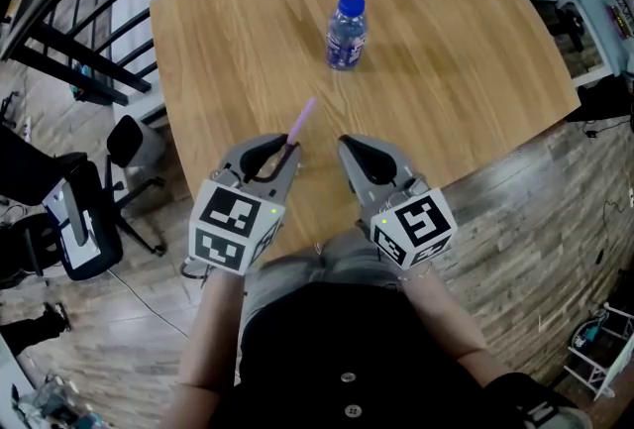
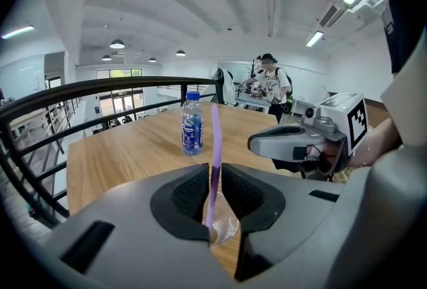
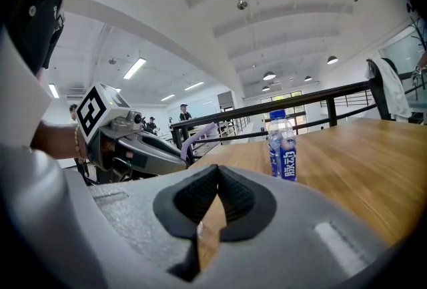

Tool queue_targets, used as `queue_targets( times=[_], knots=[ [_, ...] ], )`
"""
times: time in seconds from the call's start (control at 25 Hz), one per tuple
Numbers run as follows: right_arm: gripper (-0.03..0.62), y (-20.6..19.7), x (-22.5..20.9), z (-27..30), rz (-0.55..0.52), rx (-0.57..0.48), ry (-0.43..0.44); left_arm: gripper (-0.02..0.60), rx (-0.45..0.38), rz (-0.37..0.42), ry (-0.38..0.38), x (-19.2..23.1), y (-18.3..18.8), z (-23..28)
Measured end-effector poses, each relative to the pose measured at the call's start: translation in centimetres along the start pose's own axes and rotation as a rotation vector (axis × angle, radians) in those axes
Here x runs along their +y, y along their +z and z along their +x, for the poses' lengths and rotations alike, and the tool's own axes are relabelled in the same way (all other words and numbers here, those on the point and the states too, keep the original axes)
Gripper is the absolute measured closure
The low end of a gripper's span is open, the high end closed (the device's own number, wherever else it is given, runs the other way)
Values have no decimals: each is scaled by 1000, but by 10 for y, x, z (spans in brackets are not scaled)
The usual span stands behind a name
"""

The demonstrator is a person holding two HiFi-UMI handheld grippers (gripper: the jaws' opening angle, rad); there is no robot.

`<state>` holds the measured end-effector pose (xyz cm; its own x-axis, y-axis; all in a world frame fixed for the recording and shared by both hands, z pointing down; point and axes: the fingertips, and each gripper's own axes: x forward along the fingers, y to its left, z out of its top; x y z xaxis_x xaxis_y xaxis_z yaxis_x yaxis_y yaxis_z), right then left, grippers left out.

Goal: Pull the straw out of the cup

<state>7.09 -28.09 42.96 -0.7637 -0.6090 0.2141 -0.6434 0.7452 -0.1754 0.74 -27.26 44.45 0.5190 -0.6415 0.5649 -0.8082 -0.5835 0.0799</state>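
Straw: the purple straw (image 2: 215, 141) stands in a clear plastic cup (image 2: 225, 226) at the near edge of the wooden table (image 1: 446, 70).
Left gripper: the left gripper (image 2: 213, 167) has its pads pinched on the straw's shaft, just above the cup's rim.
Cup from the grip: at 6 o'clock, directly under the jaws in the left gripper view (the head view hides it beneath the gripper).
Straw's long axis: close to upright, with the free end leaning toward 1 o'clock in the head view, away from the person.
Right gripper: the right gripper (image 3: 215, 171) has its tips together on nothing; it sits at 3 o'clock of the left one, just beside it.
Nearer hand: the left.
Water bottle: the water bottle (image 1: 346, 31) is at 1 o'clock, well apart.
Coming pull: probably along the axis, up toward 1 o'clock; nothing holds the cup, so it may lift too.
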Motion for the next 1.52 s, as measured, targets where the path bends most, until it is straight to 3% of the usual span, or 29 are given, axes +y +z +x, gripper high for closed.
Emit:
queue_targets(
  times=[0.12, 0.64, 1.36, 1.52],
  knots=[
    [595, 2, 2, 1, -2, -4, 6, 535, 1, -3, 3, 3, -1, -2],
    [595, 2, 9, 11, -8, 3, 23, 538, -45, 12, 26, 15, 8, -15],
    [595, 30, 20, 9, -30, -27, -43, 541, -306, -4, -42, 24, 62, -73],
    [595, 37, 20, 8, -19, -41, -49, 541, -373, -44, -71, 27, 72, -86]
  ],
)
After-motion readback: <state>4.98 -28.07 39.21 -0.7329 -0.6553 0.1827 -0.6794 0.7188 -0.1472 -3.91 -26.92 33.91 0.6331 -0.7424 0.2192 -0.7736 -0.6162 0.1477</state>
